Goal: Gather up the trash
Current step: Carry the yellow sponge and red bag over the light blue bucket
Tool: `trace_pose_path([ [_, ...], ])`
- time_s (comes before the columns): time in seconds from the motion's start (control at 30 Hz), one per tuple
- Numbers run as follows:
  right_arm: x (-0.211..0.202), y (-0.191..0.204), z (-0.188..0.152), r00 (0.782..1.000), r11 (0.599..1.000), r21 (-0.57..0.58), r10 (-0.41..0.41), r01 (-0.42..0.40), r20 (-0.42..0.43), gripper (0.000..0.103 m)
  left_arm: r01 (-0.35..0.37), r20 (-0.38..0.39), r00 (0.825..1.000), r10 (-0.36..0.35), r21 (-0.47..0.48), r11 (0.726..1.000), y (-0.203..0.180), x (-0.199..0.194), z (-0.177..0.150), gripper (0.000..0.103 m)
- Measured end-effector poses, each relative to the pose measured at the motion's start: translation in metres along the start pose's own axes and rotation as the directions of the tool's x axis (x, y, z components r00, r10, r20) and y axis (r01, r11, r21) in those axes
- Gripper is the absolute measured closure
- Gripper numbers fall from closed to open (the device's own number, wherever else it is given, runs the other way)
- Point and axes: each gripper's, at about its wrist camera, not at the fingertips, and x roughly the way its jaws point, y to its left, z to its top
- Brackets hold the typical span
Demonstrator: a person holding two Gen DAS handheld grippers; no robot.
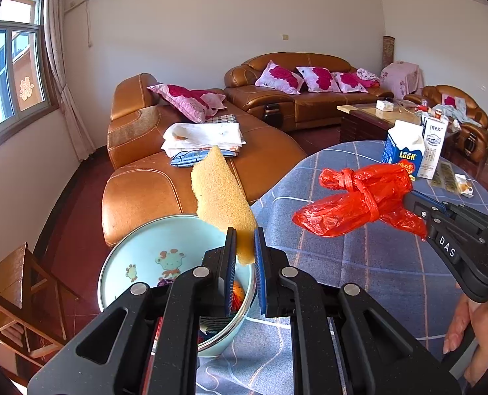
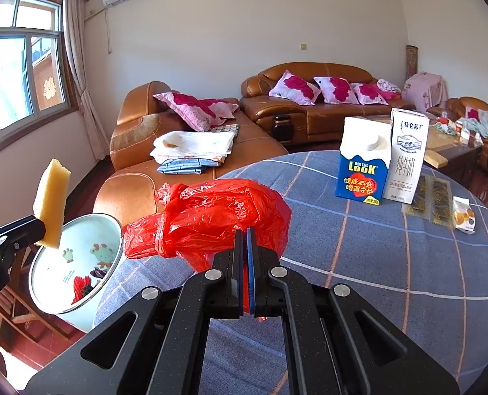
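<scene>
Sponge (image 1: 222, 197) clamped by bottom corner in your left gripper (image 1: 244, 253), poised over basin (image 1: 138, 247) rim; thin hold, may slip and miss. Red bag (image 2: 211, 217) pinched in right gripper (image 2: 245, 240) above desk (image 2: 392, 263); slick film may tear loose.

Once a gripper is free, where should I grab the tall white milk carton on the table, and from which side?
Grip the tall white milk carton across its narrow upper body, coming from its open right-hand side or front. It stands upright, and the blue Look carton stands close against its left, probably leaving no finger room there. Flat wrappers lie at its base, so stay high.
</scene>
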Motion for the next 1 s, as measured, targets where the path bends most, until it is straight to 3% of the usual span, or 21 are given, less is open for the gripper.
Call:
trace_pose_path([
  [1.0, 0.018, 0.045, 0.012, 0.998, 0.994, -0.084, 0.066, -0.066, -0.007, 0.100, -0.119, -0.014, 0.993, 0.118, -0.049, 0.992, 0.041, 0.003, -0.002, 0.092],
])
